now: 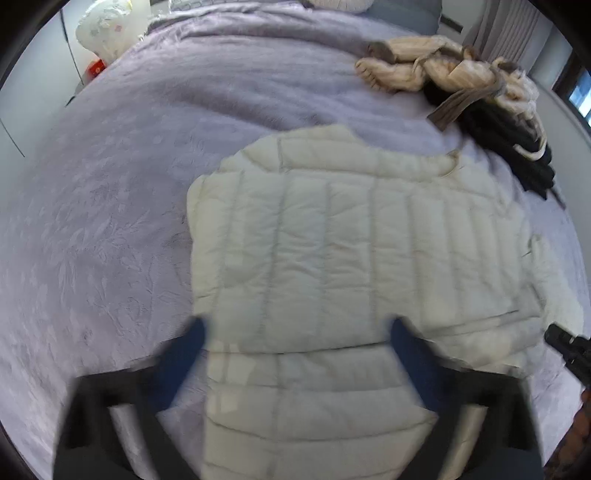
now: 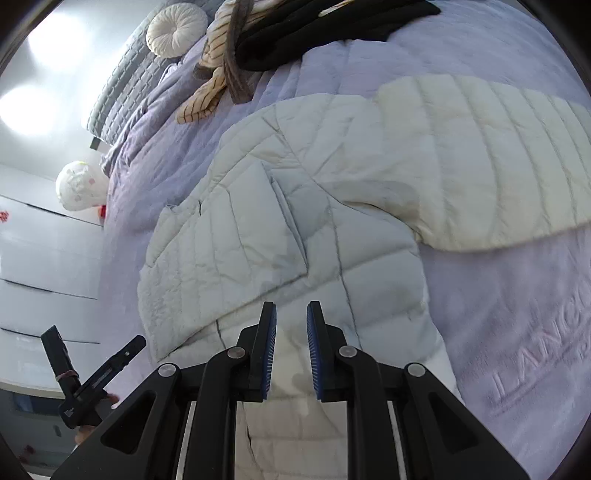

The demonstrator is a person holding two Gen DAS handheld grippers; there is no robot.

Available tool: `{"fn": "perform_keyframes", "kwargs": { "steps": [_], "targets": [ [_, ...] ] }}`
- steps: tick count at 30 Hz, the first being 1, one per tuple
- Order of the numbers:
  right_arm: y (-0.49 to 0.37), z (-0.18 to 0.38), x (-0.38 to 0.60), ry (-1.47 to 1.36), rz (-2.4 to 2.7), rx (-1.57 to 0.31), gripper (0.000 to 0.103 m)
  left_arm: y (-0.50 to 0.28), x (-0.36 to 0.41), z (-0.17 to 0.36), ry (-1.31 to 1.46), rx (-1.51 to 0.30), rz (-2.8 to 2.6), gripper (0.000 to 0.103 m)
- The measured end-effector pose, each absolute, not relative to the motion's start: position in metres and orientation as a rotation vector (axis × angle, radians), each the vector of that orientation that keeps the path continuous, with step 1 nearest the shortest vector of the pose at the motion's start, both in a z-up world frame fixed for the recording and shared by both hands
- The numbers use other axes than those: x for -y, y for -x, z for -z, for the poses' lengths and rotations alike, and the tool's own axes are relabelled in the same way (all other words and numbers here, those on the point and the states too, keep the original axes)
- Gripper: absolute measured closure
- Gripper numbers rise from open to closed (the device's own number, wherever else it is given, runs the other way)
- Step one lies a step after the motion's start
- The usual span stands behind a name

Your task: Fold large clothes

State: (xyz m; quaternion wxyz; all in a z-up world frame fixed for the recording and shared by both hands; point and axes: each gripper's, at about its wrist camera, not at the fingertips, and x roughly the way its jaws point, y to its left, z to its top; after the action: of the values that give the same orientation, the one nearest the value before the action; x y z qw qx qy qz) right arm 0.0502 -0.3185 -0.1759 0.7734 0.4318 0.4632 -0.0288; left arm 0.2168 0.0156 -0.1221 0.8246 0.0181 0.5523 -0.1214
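A cream quilted puffer jacket (image 1: 351, 240) lies flat on the lilac bed cover (image 1: 110, 184). My left gripper (image 1: 295, 332) is wide open above the jacket's near part, blue pads apart, holding nothing. In the right wrist view the jacket (image 2: 295, 221) lies spread with one sleeve (image 2: 480, 166) stretched to the right. My right gripper (image 2: 291, 314) hovers over the jacket's near edge, its fingers a small gap apart and empty. The left gripper (image 2: 92, 376) shows at the lower left there.
A heap of other clothes, beige striped and black (image 1: 461, 81), lies at the bed's far right, also in the right wrist view (image 2: 258, 44). A round white cushion (image 2: 177, 29) and grey headboard (image 2: 122, 92) stand beyond. White drawers (image 2: 44, 258) flank the bed.
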Motion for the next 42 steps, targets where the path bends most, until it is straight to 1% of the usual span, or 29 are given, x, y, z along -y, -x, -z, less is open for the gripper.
{"fn": "perform_keyframes", "kwargs": {
  "steps": [2, 3, 4, 8, 10, 11, 12, 13, 15, 18, 19, 21, 23, 24, 33, 42],
  "targets": [
    [-0.042, 0.176, 0.322, -0.951, 0.062, -0.998, 0.083, -0.211, -0.005, 0.119, -0.057, -1.181, 0.285, 0.001],
    [-0.037, 0.175, 0.324, -0.958, 0.063, -0.996, 0.08, -0.208, 0.001, 0.119, -0.065, -1.188, 0.287, 0.001],
    [-0.032, 0.176, 0.327, -0.966, 0.066, -0.994, 0.075, -0.205, 0.009, 0.119, -0.074, -1.194, 0.296, 0.001],
    [-0.016, 0.178, 0.34, -0.998, 0.085, -0.983, 0.069, -0.193, 0.037, 0.119, -0.123, -1.199, 0.325, 0.001],
    [-0.008, 0.179, 0.349, -1.013, 0.096, -0.973, 0.054, -0.189, 0.048, 0.119, -0.137, -1.203, 0.345, 0.001],
    [-0.004, 0.179, 0.353, -1.02, 0.097, -0.965, 0.051, -0.186, 0.057, 0.119, -0.142, -1.208, 0.361, 0.001],
    [0.0, 0.179, 0.357, -1.026, 0.099, -0.959, 0.043, -0.184, 0.062, 0.12, -0.146, -1.213, 0.37, 0.001],
    [0.004, 0.179, 0.362, -1.036, 0.101, -0.949, 0.033, -0.181, 0.068, 0.121, -0.148, -1.217, 0.38, 0.001],
    [0.011, 0.18, 0.372, -1.06, 0.106, -0.927, 0.021, -0.177, 0.081, 0.121, -0.149, -1.234, 0.408, 0.001],
    [0.021, 0.183, 0.388, -1.086, 0.134, -0.901, 0.02, -0.171, 0.099, 0.121, -0.16, -1.244, 0.435, 0.001],
    [0.026, 0.184, 0.394, -1.099, 0.143, -0.888, 0.016, -0.171, 0.105, 0.122, -0.164, -1.246, 0.443, 0.001],
    [0.034, 0.185, 0.404, -1.12, 0.164, -0.862, 0.015, -0.17, 0.116, 0.125, -0.18, -1.256, 0.45, 0.001],
    [0.042, 0.187, 0.416, -1.139, 0.182, -0.837, 0.003, -0.169, 0.123, 0.128, -0.193, -1.262, 0.446, 0.001],
    [0.047, 0.187, 0.422, -1.143, 0.192, -0.817, 0.0, -0.169, 0.129, 0.131, -0.19, -1.281, 0.469, 0.001],
    [0.083, 0.198, 0.465, -1.183, 0.301, -0.712, 0.0, -0.156, 0.17, 0.135, -0.208, -1.269, 0.533, 0.001],
    [0.116, 0.242, 0.518, -1.385, 0.41, -0.706, 0.0, -0.149, 0.207, 0.14, -0.238, -1.271, 0.571, 0.001]
  ]
}}
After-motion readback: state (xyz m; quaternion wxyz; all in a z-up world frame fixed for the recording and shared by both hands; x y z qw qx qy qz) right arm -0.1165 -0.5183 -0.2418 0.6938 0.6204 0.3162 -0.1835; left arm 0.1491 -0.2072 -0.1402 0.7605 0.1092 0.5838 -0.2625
